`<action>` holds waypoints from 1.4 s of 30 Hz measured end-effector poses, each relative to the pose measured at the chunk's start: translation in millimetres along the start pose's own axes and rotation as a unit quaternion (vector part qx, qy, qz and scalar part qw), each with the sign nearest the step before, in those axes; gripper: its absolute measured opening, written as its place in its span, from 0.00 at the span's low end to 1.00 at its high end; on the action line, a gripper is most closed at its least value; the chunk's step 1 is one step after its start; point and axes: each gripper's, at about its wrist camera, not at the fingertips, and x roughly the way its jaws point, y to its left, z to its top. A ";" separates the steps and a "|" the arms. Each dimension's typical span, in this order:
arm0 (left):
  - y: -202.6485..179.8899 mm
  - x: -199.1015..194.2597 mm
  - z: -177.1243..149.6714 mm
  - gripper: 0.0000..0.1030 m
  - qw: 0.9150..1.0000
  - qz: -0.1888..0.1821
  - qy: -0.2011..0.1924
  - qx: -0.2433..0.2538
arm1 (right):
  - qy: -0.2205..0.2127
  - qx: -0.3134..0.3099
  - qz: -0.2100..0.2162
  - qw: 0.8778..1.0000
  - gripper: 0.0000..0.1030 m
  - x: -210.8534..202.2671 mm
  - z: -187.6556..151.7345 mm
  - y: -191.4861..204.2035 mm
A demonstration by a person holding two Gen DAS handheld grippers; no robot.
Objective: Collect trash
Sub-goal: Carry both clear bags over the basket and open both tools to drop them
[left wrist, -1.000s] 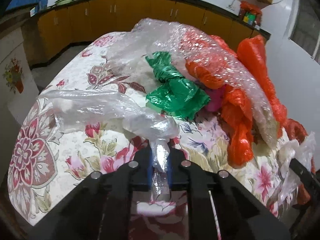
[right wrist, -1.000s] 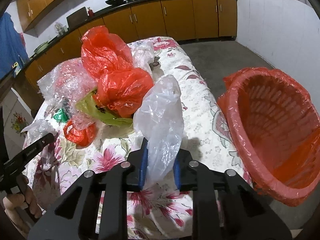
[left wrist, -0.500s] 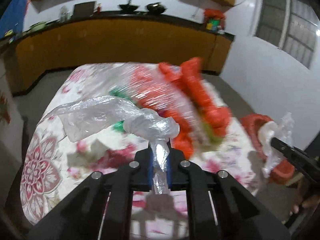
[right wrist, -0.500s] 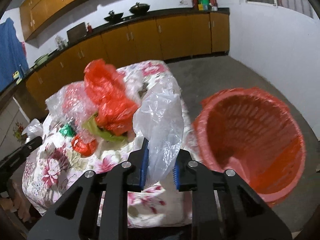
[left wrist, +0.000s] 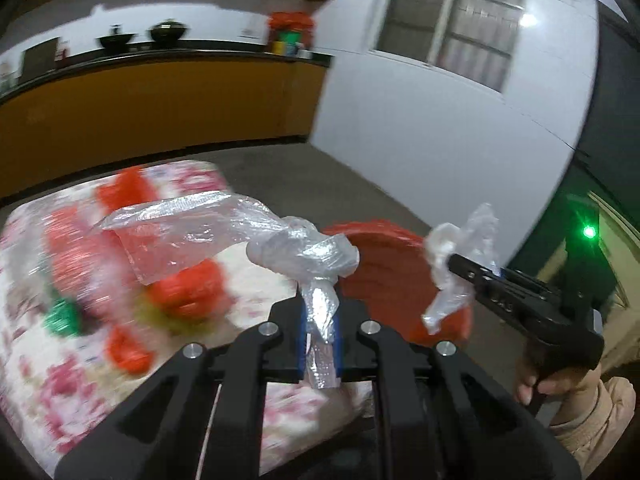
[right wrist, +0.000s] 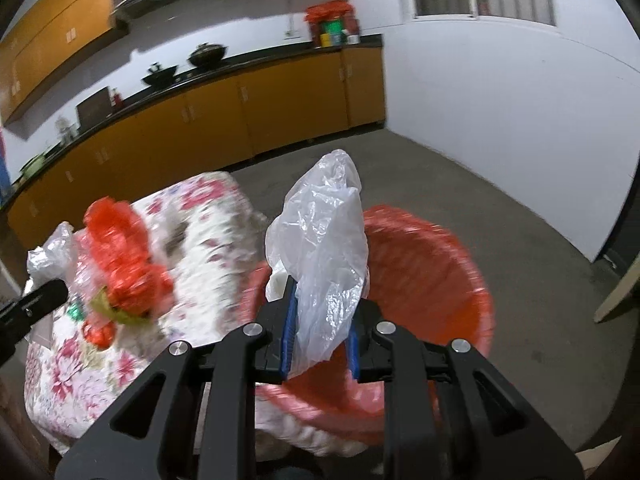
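My left gripper (left wrist: 320,330) is shut on a crumpled clear plastic bag (left wrist: 256,236), held above the table's right edge. My right gripper (right wrist: 320,334) is shut on a white translucent plastic bag (right wrist: 320,240) and holds it over the orange basket (right wrist: 440,272) lined with an orange bag. The right gripper (left wrist: 468,266) with its bag (left wrist: 456,256) also shows in the left wrist view, beside the basket (left wrist: 384,264). The left gripper's tip (right wrist: 40,298) shows at the left edge of the right wrist view.
A table with a floral cloth (right wrist: 208,232) carries a blurred pile of orange, green and bubble-wrap bags (left wrist: 80,256). Orange kitchen cabinets (right wrist: 240,120) line the far wall. Grey floor (right wrist: 500,208) and a white wall (right wrist: 500,100) lie right of the basket.
Both grippers have swung right, away from the pile on the table toward the orange basket, each still holding its bag. The right gripper now hangs over the basket's mouth.
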 end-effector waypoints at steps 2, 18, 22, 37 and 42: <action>-18.6 18.4 6.5 0.11 1.000 -0.022 0.010 0.010 | -0.001 0.008 -0.010 1.000 0.21 -0.5 2.6 -13.7; -65.4 103.5 7.4 0.11 0.993 -0.089 0.067 0.038 | 0.003 0.040 -0.024 0.999 0.21 13.8 13.3 -60.1; -71.0 113.6 6.1 0.11 0.992 -0.092 0.075 0.041 | 0.002 0.046 -0.022 0.999 0.21 16.5 14.9 -65.6; -43.5 120.4 -2.0 0.41 0.994 -0.064 0.087 0.007 | 0.002 0.053 -0.016 0.998 0.49 15.9 11.3 -75.4; -19.3 94.2 -5.7 0.56 0.998 -0.019 0.056 -0.008 | -0.025 0.027 -0.032 0.999 0.60 3.6 13.7 -64.4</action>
